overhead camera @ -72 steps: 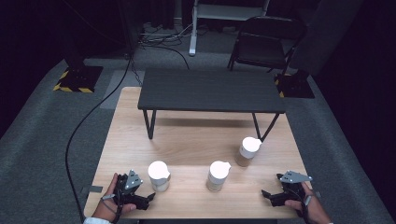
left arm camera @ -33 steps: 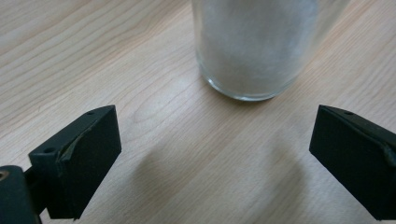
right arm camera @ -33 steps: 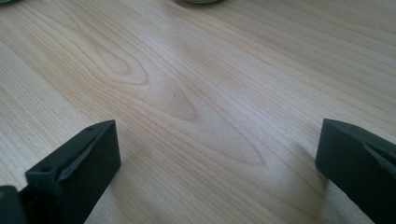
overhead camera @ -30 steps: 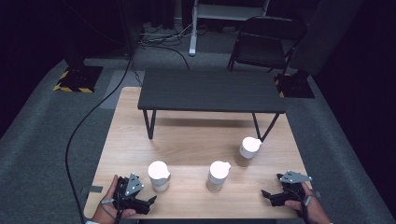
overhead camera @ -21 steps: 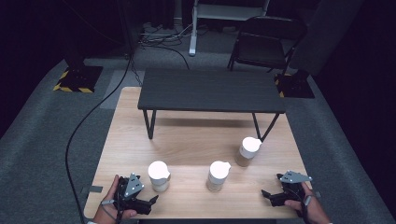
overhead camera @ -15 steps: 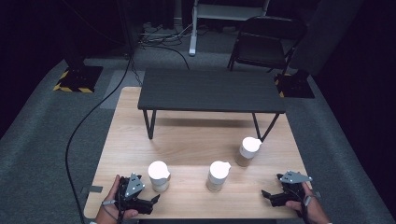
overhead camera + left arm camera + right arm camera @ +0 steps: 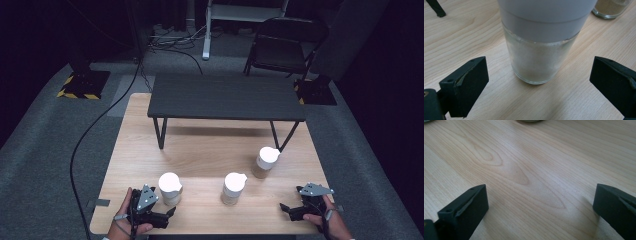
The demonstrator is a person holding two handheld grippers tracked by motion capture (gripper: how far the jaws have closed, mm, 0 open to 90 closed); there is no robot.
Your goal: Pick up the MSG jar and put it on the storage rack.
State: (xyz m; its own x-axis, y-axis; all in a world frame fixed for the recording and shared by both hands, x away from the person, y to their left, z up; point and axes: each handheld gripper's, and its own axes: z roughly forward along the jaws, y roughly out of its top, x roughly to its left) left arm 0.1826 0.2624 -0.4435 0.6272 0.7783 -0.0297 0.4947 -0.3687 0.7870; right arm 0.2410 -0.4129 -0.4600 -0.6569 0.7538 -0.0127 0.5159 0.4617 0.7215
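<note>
Three glass jars with white lids and pale brown powder stand on the wooden table (image 7: 200,145): the left jar (image 7: 170,187), the middle jar (image 7: 233,188) and the right jar (image 7: 265,161). My left gripper (image 7: 167,214) lies at the front edge just in front of the left jar. In the left gripper view that jar (image 7: 539,50) stands close ahead, between the wide-apart jaws of the left gripper (image 7: 539,85), untouched. My right gripper (image 7: 287,209) rests open at the front right, over bare wood (image 7: 524,170).
A small black table (image 7: 227,97) stands on the far half of the wooden table, its legs (image 7: 160,132) near the jars. A second jar (image 7: 611,7) shows at the upper right of the left gripper view. A chair (image 7: 285,45) and floor cables lie beyond.
My left gripper has shifted slightly toward the front edge, still facing the left jar. The right gripper and the jars have not moved.
</note>
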